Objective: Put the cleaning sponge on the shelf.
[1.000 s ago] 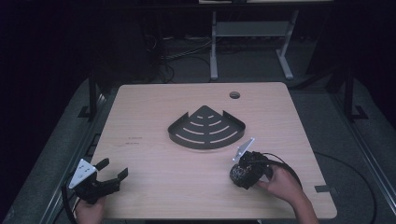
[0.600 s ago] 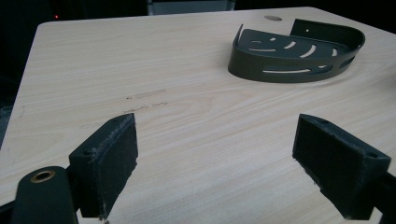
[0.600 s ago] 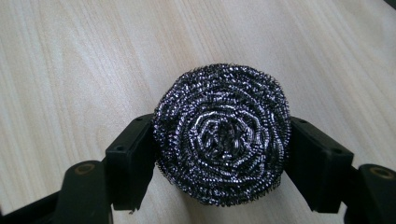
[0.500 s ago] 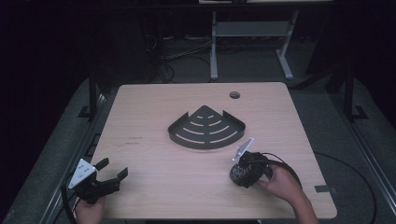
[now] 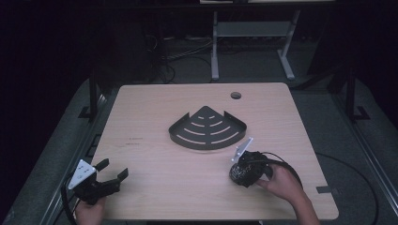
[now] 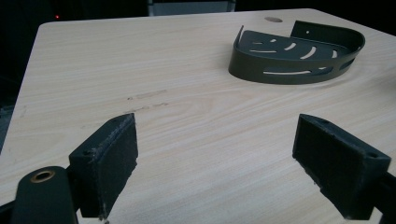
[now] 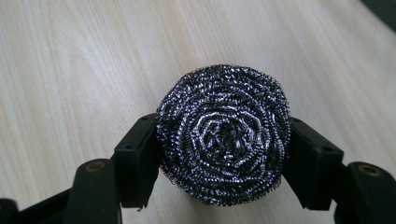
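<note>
Two tools work over the wooden desk (image 5: pixel 155 108). Well to the near left of the dark corner shelf (image 5: pixel 207 128), the left tool (image 5: pixel 112 171) sits with jaws spread wide, gripping nothing. Near the shelf's front right, the right tool (image 5: pixel 240 174) is clamped on a round steel-wool scourer (image 7: pixel 223 134), one jaw pressed against each side.
</note>
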Motion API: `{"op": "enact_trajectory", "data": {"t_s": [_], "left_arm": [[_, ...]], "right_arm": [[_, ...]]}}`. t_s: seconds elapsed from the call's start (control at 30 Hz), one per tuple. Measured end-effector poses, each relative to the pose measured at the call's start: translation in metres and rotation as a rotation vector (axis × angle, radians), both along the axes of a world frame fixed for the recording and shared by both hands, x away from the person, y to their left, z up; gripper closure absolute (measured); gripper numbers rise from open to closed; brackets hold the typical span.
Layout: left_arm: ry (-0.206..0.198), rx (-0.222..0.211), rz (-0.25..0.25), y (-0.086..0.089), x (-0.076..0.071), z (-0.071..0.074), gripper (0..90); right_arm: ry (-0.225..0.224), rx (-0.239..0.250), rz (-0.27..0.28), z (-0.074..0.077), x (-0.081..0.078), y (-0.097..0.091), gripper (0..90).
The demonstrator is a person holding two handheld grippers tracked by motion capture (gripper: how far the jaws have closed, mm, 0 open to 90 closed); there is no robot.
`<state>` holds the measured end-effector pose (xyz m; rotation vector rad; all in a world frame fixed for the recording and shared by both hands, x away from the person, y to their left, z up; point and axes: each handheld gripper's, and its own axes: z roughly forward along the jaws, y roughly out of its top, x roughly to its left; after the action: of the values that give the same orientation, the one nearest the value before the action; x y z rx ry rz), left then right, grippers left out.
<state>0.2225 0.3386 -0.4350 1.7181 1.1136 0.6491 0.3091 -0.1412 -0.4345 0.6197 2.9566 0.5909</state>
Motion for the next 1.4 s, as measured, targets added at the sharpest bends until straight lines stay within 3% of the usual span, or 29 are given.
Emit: {"op": "enact_trajectory", "data": {"t_s": [0.5, 1.03, 1.4], "left_arm": [[0.000, -0.007, -0.009, -0.002, 0.002, 0.000, 13.3], [-0.001, -0.002, -0.014, -0.004, 0.003, 0.001, 13.3], [-0.005, -0.006, -0.012, -0.004, 0.002, 0.002, 13.4]], "right_arm": [[0.024, 0.051, 0.037, 0.015, 0.007, 0.014, 33.8], [0.038, 0.057, 0.069, 0.026, 0.019, 0.032, 33.8], [0.026, 0.085, 0.070, 0.049, 0.038, 0.041, 33.9]]}}
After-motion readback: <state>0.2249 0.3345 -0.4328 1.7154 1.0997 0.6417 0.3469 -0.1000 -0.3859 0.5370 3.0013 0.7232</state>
